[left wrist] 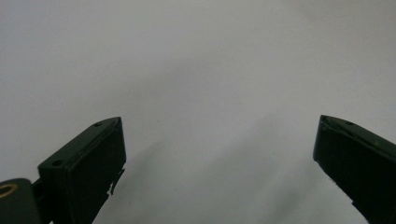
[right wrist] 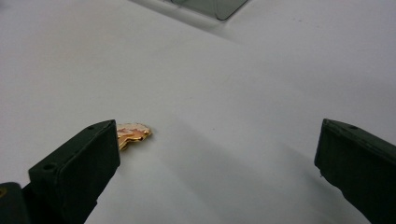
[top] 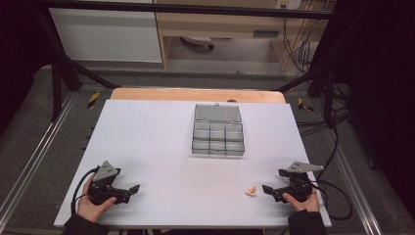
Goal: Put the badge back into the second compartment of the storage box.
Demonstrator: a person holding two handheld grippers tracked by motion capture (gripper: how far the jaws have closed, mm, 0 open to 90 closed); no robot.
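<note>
While both grippers rest apart, a gold trinket (top: 250,190) lies beside the right gripper (top: 270,189)

Grey carpet floor (top: 29,142), wooden cabinet (top: 220,24) behind.

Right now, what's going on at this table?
A person sits at a white table with a gripper in each hand. Both are open and hold nothing. The left gripper rests over bare table. The right gripper sits beside a small gold-coloured trinket, not yet touching it. A clear compartment box stands farther back, lid open.
</note>
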